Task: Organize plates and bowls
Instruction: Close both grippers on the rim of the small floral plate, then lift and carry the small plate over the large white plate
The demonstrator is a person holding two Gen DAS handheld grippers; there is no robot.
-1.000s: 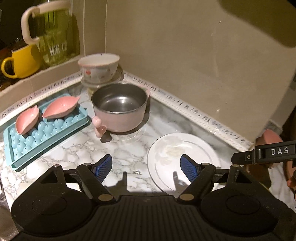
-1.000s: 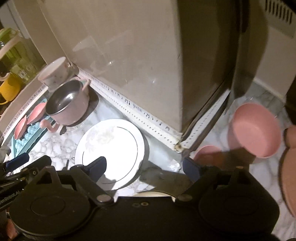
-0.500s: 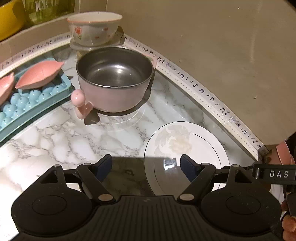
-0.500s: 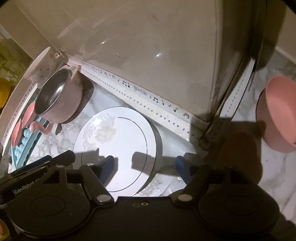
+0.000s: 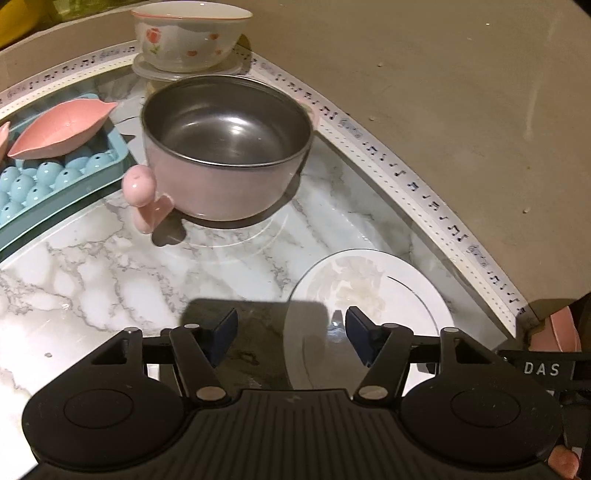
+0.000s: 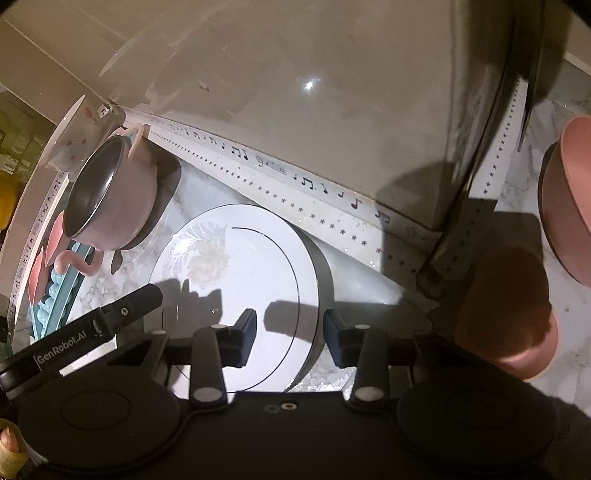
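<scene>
Both my tools angle steeply down at the round white floral plate (image 6: 236,280) lying flat on the marble table (image 5: 110,280). The right tool (image 6: 289,338) and left tool (image 5: 291,338) have just been narrowing, straddling opposite rims, not yet gripping. Farther off, the steel-lined pink bowl (image 5: 225,147) and floral china bowl (image 5: 188,33) sit unsorted.

Home kitchen, marble counter (image 5: 110,280), bowls, plate (image 6: 240,280)

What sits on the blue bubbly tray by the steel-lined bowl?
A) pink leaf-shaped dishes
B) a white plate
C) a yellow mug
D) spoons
A: a pink leaf-shaped dish lies on the blue tray, left of the steel-lined bowl.
</scene>
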